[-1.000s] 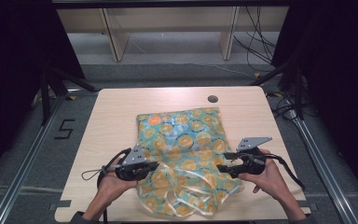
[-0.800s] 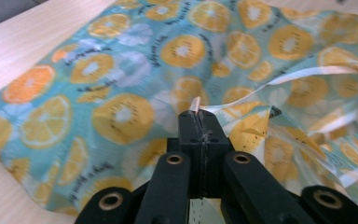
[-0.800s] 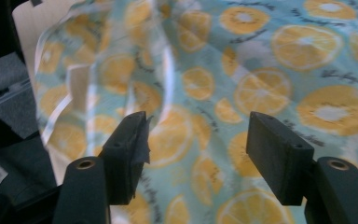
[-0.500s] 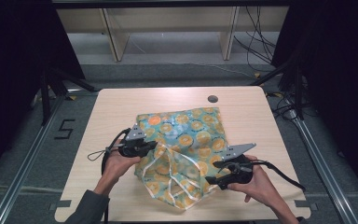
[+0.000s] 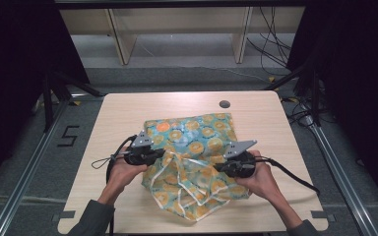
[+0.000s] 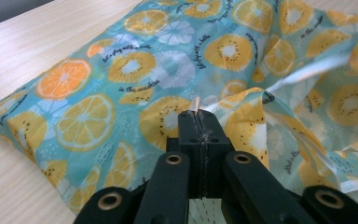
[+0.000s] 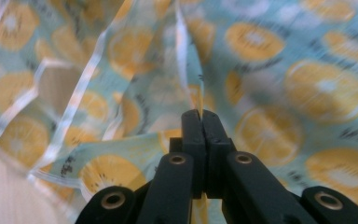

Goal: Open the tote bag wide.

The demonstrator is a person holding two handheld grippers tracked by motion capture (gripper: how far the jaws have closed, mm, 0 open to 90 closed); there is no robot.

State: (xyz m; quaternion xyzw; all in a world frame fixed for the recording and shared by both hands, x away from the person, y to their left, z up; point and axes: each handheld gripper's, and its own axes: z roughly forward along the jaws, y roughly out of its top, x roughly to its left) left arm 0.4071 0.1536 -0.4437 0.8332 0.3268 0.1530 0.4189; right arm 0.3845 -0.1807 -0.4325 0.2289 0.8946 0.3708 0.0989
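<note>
Two hand-held grippers clamp cloth edges: L, R.

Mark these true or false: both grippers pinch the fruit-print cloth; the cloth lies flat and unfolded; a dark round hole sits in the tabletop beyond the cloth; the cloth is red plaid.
1. Both the left gripper and the right gripper are shut on the fruit-print cloth: true.
2. The cloth lies flat and unfolded: false, its near part is bunched and lifted between the grippers.
3. A dark round hole sits in the tabletop beyond the cloth: true.
4. The cloth is red plaid: false, it is teal with orange citrus slices.
</note>
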